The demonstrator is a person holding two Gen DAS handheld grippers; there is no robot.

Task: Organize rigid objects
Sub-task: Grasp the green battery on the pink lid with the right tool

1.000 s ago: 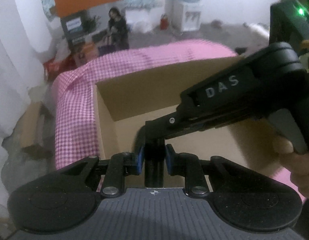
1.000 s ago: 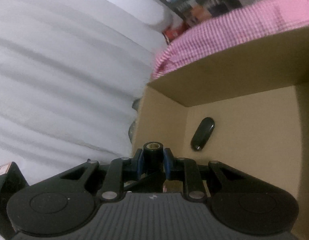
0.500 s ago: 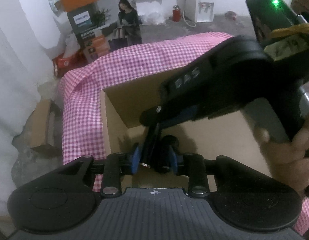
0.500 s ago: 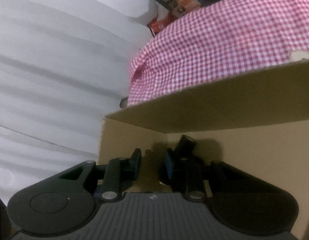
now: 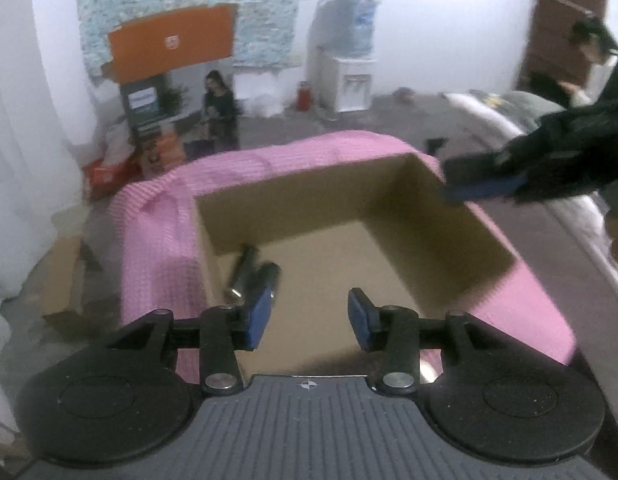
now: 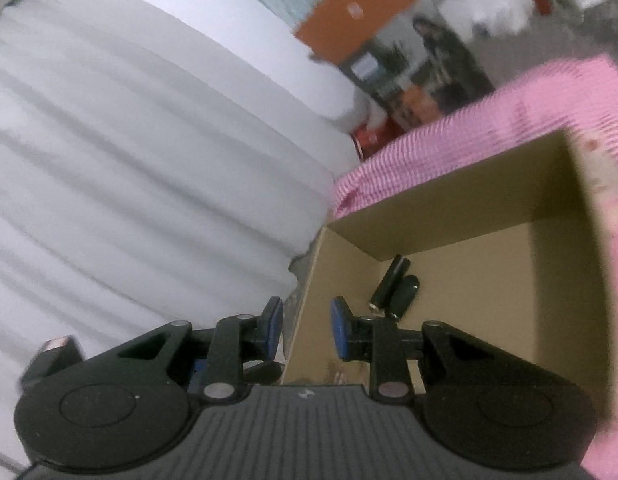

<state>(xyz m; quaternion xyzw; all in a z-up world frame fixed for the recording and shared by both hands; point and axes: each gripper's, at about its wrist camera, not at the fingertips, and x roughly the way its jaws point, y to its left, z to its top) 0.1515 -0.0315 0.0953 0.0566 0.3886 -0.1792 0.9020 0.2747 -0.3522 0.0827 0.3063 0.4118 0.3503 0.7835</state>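
An open cardboard box (image 5: 461,216) sits on a pink checked cloth (image 5: 157,240). Two dark cylindrical objects (image 5: 251,274) lie side by side on its floor near the far left corner; they also show in the right wrist view (image 6: 395,288). My left gripper (image 5: 309,314) is open and empty above the box's near edge. My right gripper (image 6: 305,328) is open and empty over the box's left wall (image 6: 309,312); it also shows in the left wrist view (image 5: 485,186) above the box's far right corner.
A white curtain (image 6: 129,168) hangs at the left. Beyond the cloth are an orange board (image 5: 173,42), stacked boxes (image 5: 149,116), a water dispenser (image 5: 349,76) and a person (image 5: 601,56) at the far right. A cardboard box (image 5: 63,280) lies on the floor at the left.
Both grippers opened and let go of the dark objects, which now lie in the box. Both grippers pulled up and back; the right one moved away to the right.
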